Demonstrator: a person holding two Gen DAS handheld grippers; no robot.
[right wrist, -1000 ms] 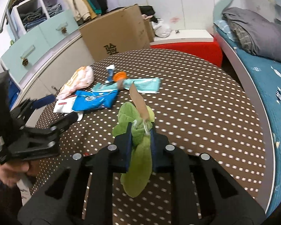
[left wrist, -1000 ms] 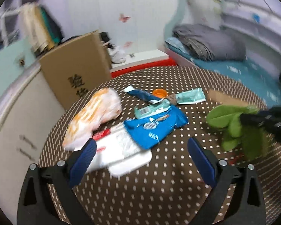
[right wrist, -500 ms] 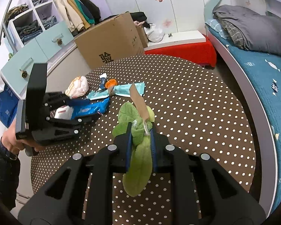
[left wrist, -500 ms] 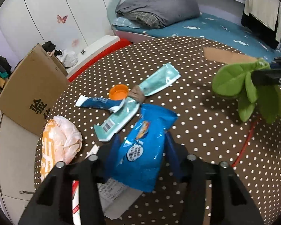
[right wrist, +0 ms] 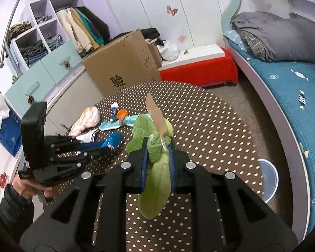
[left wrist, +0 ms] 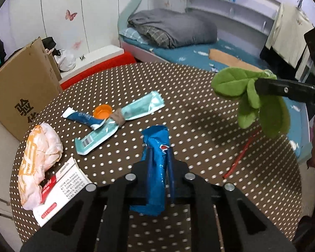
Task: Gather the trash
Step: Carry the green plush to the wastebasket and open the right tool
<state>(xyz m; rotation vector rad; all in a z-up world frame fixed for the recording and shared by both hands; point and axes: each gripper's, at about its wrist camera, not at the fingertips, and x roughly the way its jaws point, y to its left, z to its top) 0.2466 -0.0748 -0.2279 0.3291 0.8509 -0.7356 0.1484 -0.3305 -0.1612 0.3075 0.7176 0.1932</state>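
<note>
light: even, indoor | focus: sharp | edges: fisheye-bent, dark corners

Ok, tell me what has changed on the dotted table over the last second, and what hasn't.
The left gripper has just been closing and now pinches the blue snack wrapper, which lay flat a second ago and now stands crumpled between its fingers. The right gripper stays clamped on the green leaf toy. The orange cap, teal packets and orange-white bag lie as before.
</note>
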